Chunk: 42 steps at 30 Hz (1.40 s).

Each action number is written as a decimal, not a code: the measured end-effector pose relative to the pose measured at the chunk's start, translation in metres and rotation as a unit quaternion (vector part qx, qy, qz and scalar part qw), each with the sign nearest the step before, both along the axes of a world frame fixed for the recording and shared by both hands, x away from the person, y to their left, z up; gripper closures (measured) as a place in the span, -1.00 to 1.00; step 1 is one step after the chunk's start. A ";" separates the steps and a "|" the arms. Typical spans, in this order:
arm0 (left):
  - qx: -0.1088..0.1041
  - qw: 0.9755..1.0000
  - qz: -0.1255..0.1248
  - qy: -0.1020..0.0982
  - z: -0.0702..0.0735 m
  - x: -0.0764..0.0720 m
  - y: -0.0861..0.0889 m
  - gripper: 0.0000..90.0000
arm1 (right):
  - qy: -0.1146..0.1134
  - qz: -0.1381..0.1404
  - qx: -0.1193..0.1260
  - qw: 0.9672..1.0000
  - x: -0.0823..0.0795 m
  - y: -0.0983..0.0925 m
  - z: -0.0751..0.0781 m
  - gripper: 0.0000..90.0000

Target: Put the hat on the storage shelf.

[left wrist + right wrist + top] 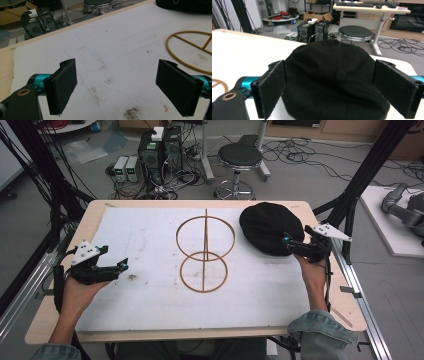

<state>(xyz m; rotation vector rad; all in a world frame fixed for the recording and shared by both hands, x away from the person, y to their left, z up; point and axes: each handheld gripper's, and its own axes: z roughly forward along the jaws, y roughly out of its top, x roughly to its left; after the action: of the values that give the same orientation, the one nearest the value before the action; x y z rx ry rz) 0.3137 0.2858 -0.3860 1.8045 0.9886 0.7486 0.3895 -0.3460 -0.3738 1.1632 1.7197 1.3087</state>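
Jaws apart on both grippers over stained white mat (150, 240); stool (240, 157), computers (160, 147) behind table (95, 210).

We see a desk (95, 212) of pale wood, matt and smooth along its bare rim, under a white sheet (145, 245) that looks like soft felt or foam — rough, fibrous and smudged with dark stains. The black cap (332, 82) is matt woven cloth with a cloth-covered button on top. The double-ring frame (205, 252) looks like thin light wood, smooth. The jaws of both grippers carry black matt pads with a fuzzy edge, on glossy teal metal. Behind the desk, the stool (355, 33) has a dull black padded seat with a shiny chrome rim.
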 end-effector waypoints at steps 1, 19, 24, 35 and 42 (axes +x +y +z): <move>-0.001 1.000 0.000 0.000 0.000 0.000 0.000 -0.61 | -0.002 -0.001 0.003 1.000 0.003 0.001 0.000 -0.74; 0.000 1.000 0.001 0.000 0.000 0.000 0.000 -0.61 | -0.046 -0.007 0.012 0.999 0.045 0.012 0.003 -0.74; 0.003 1.000 0.000 0.001 -0.001 0.001 0.000 -0.61 | -0.031 -0.008 0.019 0.999 0.054 0.012 -0.007 -0.74; 0.001 1.000 -0.002 0.000 -0.001 0.000 0.000 -0.61 | -0.005 -0.005 0.025 1.000 0.070 0.013 -0.025 -0.73; 0.003 1.000 -0.002 0.001 -0.001 0.000 0.000 -0.61 | 0.004 -0.012 0.018 1.000 0.076 0.014 -0.033 -0.73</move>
<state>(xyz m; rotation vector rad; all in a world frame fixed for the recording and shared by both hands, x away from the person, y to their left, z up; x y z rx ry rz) 0.3142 0.2858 -0.3866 1.8113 0.9851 0.7484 0.4653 -0.3323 -0.4070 1.2077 1.6896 1.3264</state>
